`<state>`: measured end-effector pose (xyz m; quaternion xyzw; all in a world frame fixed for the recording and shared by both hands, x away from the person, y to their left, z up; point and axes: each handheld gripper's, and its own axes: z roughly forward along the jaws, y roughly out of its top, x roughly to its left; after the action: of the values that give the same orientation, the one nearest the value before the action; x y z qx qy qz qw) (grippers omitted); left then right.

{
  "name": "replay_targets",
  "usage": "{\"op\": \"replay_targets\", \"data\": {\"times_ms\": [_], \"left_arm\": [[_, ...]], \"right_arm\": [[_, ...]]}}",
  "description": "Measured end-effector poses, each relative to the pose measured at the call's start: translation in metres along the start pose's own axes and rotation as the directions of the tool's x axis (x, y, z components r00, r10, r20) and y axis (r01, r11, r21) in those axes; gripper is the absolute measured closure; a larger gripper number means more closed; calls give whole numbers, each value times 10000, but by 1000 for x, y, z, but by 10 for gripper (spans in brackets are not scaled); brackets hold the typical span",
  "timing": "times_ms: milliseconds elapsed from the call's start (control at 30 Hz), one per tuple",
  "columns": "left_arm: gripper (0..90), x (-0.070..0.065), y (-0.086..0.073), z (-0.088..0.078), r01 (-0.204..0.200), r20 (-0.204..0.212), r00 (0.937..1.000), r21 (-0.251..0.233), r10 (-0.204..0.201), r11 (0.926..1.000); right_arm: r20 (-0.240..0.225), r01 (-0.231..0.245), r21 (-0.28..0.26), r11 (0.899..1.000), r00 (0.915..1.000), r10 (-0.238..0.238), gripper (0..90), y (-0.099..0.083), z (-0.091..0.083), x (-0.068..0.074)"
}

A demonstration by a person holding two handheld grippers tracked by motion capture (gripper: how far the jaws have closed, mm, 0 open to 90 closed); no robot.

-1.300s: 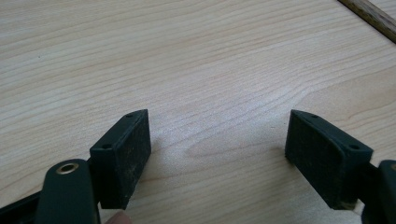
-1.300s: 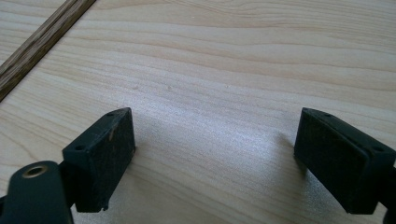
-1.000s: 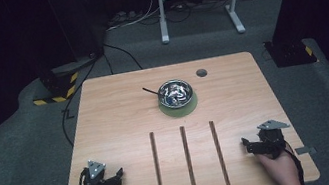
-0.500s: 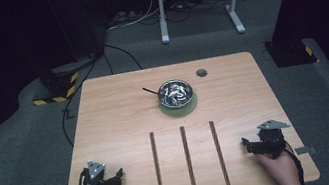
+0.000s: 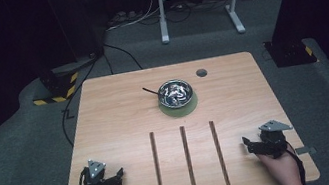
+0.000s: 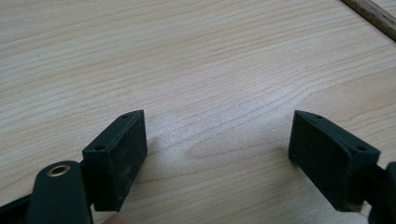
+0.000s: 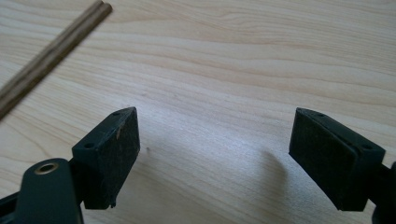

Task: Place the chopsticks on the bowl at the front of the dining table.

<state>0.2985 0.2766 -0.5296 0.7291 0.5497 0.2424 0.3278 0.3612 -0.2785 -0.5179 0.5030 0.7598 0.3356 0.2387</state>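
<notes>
Both hand-held grippers are released and empty, left hand-held gripper [image 5: 115, 175] and right hand-held gripper [image 5: 248, 142] resting at the worktop [image 5: 120, 110] near corners. The bowl [image 5: 176, 93] sits well away, mid-worktop on a green mat [image 5: 180, 108]. I'd reach in slow and take the rim squarely.

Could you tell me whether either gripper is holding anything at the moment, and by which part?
Nothing is held: the left gripper and right gripper both stand open over bare table.

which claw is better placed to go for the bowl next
Roughly even, slight edge to the right claw: the bowl on its green mat sits a little right of centre. Both claws rest open at the near edge.
</notes>
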Motion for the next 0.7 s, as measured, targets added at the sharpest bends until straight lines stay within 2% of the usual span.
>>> {"op": "replay_targets", "data": {"times_ms": [33, 133, 233, 300, 333, 467, 533, 567, 600, 633, 700], "left_arm": [[190, 0, 0, 0, 10, -5, 10000, 8, -10, 10000], [184, -1, 0, 0, 78, -42, 10000, 19, -78, 10000], [166, -1, 0, 1, 143, -75, 9999, 65, -142, 9999], [160, -1, 0, 1, 213, -52, 9998, 102, -212, 9997], [160, -1, 0, 1, 213, -52, 9998, 102, -212, 9997], [152, -1, 1, 1, 209, -21, 9998, 89, -209, 9997], [148, -1, 0, 1, 202, 6, 9998, 92, -202, 9998], [147, -1, 0, 0, 36, -31, 10000, 112, -36, 9999], [147, -1, 0, 0, 36, -31, 10000, 112, -36, 9999], [147, 0, 0, 0, -94, -10, 10000, 150, 94, 9998], [147, 0, 0, 0, -73, -17, 10000, 160, 73, 9998]], "right_arm": [[-22, -97, -31, 9999, 10000, 97, 158, 0, -1, 2], [-198, 139, -125, 9998, 9997, -142, 159, 2, -3, 6], [-298, 159, -257, 9995, 9994, -166, 163, 3, -4, 11], [-546, 217, -175, 9996, 9982, -227, 165, 6, -6, 19], [-546, 217, -175, 9996, 9982, -227, 165, 6, -6, 19], [-723, 428, 121, 9990, 9965, -418, 171, 14, -3, 34], [-716, 350, 168, 9992, 9969, -337, 172, 15, -3, 37], [-713, 432, 116, 9990, 9966, -423, 184, 21, -5, 45], [-713, 432, 116, 9990, 9966, -423, 184, 21, -5, 45], [-715, 572, 55, 9983, 9958, -566, 189, 25, -8, 54], [-730, 617, 79, 9981, 9955, -610, 192, 27, -9, 57]]}}
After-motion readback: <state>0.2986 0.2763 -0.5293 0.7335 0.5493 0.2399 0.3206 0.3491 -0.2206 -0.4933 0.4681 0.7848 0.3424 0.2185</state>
